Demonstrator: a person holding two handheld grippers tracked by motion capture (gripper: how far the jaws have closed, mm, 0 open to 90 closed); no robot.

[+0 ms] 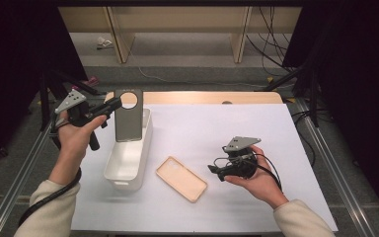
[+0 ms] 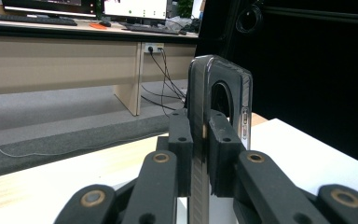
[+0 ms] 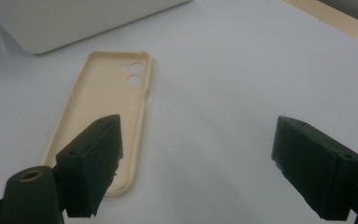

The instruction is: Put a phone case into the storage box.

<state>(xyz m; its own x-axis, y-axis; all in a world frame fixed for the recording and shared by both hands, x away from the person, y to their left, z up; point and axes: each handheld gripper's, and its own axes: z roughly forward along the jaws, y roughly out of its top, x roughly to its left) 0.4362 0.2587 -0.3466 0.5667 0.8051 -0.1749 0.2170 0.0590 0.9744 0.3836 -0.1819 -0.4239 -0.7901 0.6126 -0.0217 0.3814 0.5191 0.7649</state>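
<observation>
i've got the dark phone case (image 1: 128, 116) hanging upright over the white bin (image 1: 128, 158), upper left of the high view. left gripper (image 1: 112, 104) clenched on its edge; thin, bendy, slick. right gripper (image 1: 216, 170) gapes, empty, near the beige case (image 1: 181, 178).

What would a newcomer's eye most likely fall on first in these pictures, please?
Probably the dark phone case with its big round camera hole, held upright over the white bin by the left gripper, whose jaws are shut on its edge. Next, the beige phone case lying open side up on the white table, before the right gripper, jaws wide open.
</observation>
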